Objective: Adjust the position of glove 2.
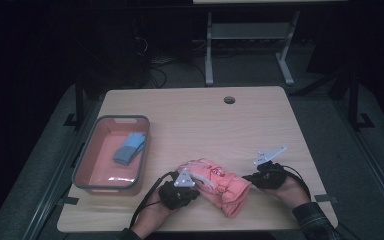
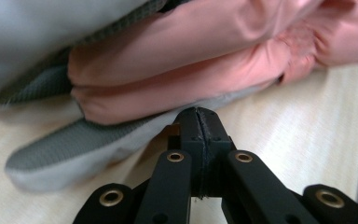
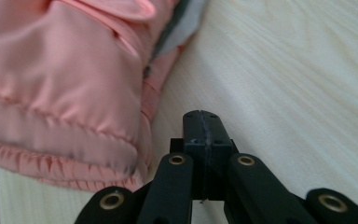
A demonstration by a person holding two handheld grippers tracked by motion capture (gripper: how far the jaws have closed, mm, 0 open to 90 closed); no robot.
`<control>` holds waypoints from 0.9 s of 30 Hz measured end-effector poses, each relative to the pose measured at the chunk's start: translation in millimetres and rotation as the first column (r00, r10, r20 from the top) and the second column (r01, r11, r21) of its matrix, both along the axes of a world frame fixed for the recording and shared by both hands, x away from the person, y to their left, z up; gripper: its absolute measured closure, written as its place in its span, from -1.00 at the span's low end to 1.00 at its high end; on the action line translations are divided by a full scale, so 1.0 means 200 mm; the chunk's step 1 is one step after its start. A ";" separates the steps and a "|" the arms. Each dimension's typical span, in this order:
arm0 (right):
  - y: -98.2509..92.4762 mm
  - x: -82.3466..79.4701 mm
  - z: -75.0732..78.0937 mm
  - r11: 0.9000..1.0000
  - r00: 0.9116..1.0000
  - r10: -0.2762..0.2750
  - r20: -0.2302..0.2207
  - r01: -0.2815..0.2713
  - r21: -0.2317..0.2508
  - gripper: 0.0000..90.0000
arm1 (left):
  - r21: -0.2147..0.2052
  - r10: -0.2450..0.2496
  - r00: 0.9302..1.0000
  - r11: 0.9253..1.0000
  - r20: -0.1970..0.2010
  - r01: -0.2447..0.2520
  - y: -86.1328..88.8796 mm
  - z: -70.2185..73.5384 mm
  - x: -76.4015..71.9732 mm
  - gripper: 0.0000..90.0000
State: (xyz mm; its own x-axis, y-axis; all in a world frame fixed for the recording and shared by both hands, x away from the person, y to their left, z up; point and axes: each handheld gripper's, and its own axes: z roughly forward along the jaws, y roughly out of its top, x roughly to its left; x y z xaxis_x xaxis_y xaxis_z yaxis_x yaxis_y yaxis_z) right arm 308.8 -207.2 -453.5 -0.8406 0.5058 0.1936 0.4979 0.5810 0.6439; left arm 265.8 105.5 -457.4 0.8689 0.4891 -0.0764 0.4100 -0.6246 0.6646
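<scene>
With both pairs of jaws pressed together and empty, I flank the pink mitten.

My left gripper noses its grey palm edge just ahead; my right gripper sits beside its cuff. Judging by this, grasping comes next: I must open first.

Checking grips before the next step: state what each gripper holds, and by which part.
Nothing. The left gripper and right gripper are both shut and empty beside the pink glove.
</scene>
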 end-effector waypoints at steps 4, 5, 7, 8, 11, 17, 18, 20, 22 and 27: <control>0.01 -0.01 0.00 1.000 1.000 0.013 0.000 -0.013 -0.003 1.00 | 0.006 0.005 1.000 1.000 -0.004 -0.005 -0.01 0.00 0.06 0.98; 0.01 -0.02 0.00 1.000 1.000 0.017 -0.002 -0.017 -0.003 1.00 | 0.004 0.008 1.000 1.000 -0.005 -0.008 -0.01 0.00 0.07 0.98; 0.03 -0.03 -0.01 1.000 1.000 0.020 -0.022 -0.020 0.004 1.00 | 0.007 0.014 1.000 1.000 -0.008 -0.013 -0.02 0.00 0.11 0.98; 0.04 -0.04 -0.01 1.000 0.999 0.027 -0.027 -0.027 0.004 1.00 | 0.007 0.015 1.000 1.000 -0.006 -0.015 -0.02 0.00 0.12 0.98; 0.04 -0.06 -0.02 0.999 0.999 0.041 -0.024 -0.041 0.000 1.00 | 0.008 0.019 1.000 1.000 -0.002 -0.019 -0.03 0.00 0.14 0.98; 0.07 -0.11 -0.02 0.998 0.997 0.068 -0.037 -0.067 0.012 1.00 | 0.004 0.016 1.000 1.000 0.002 -0.016 -0.05 0.01 0.21 0.98; 0.08 -0.12 -0.02 0.997 0.997 0.070 -0.038 -0.070 0.014 1.00 | 0.000 0.017 1.000 1.000 0.002 -0.017 -0.06 0.01 0.22 0.98; 0.10 -0.13 -0.02 0.996 0.996 0.083 -0.043 -0.082 0.017 1.00 | -0.001 0.012 1.000 1.000 -0.002 -0.012 -0.06 0.02 0.25 0.98; 0.12 -0.14 -0.02 0.996 0.995 0.088 -0.046 -0.087 0.023 1.00 | -0.005 0.014 1.000 1.000 -0.002 -0.014 -0.06 0.02 0.26 0.98; 0.17 -0.15 -0.03 0.993 0.992 0.115 -0.046 -0.114 0.028 1.00 | -0.017 0.019 1.000 1.000 -0.002 -0.019 -0.07 0.02 0.31 0.99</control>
